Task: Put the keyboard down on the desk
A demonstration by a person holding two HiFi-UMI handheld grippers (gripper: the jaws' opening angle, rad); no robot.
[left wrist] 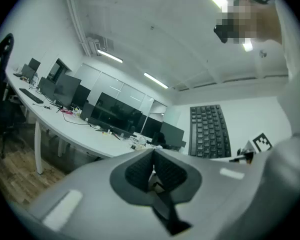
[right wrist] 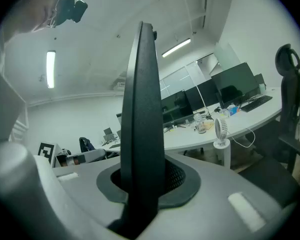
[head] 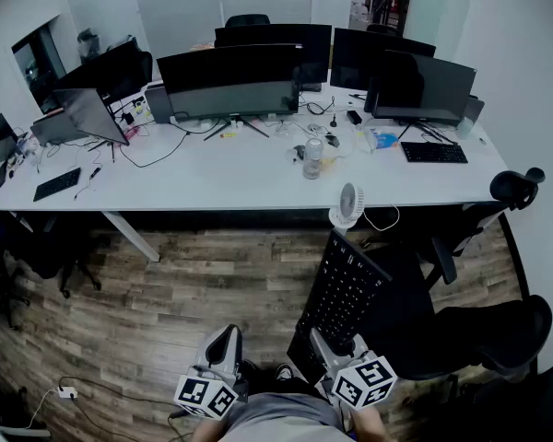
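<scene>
A black keyboard [head: 341, 293] stands on end over the wooden floor, short of the white desk [head: 230, 178]. My right gripper [head: 324, 346] is shut on its lower end. In the right gripper view the keyboard [right wrist: 142, 124] shows edge-on, rising straight up between the pads. My left gripper [head: 226, 346] hangs to the left of it, low in the head view, with the jaws pressed together on nothing. The left gripper view has the keyboard [left wrist: 209, 131] to the right, keys facing the camera.
Several dark monitors [head: 230, 83] line the desk, with a bottle [head: 312, 158], a small white fan [head: 347, 206] at its front edge, cables and two other keyboards [head: 433, 152]. Black office chairs [head: 461, 330] stand at right, close to the held keyboard. A power strip [head: 66, 393] lies on the floor.
</scene>
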